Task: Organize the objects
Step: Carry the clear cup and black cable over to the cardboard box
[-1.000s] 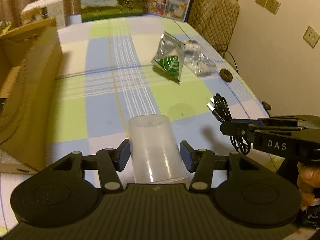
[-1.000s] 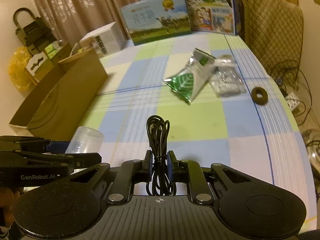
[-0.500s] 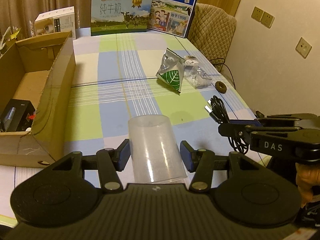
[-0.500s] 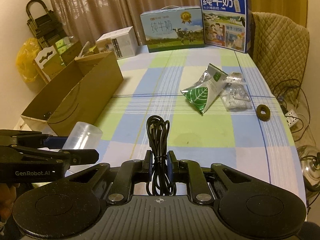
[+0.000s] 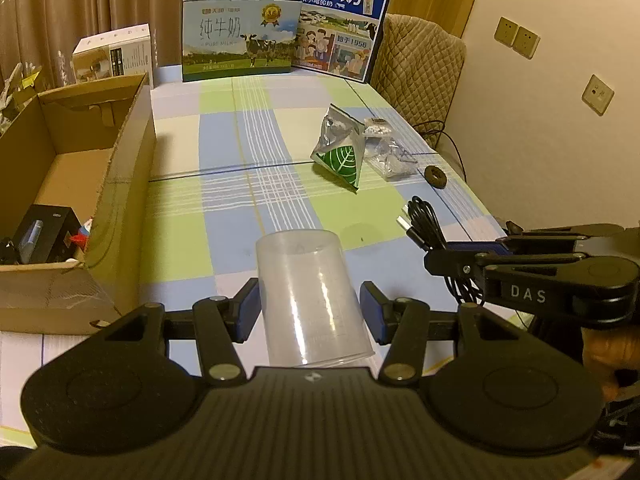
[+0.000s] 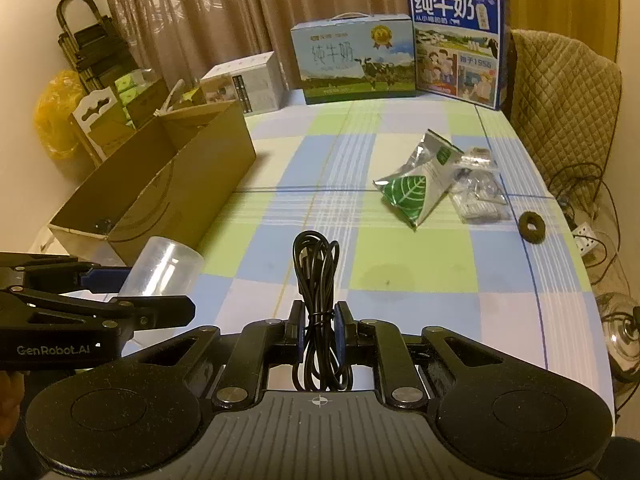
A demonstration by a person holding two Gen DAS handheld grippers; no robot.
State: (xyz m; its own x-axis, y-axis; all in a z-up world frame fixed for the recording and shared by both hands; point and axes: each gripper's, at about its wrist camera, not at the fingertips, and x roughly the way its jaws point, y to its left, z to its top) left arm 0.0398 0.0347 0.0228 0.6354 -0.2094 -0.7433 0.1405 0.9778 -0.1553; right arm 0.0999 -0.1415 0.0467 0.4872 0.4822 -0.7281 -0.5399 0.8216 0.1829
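Two hand-held grippers, each with a load, above a checked table.

The left gripper clasps a clear cup at lower centre of its own view, bottom pointing forward; the right gripper is clamped on a coiled black cable. The left view looks down into the cardboard box at left, showing a black item inside; the right view sees mostly the box's outer wall. A leaf-print pouch, a clear packet touching it and a dark ring lie right of centre. Only the right view shows the yellow bag at upper left. Two milk cartons stand at the table's far end.
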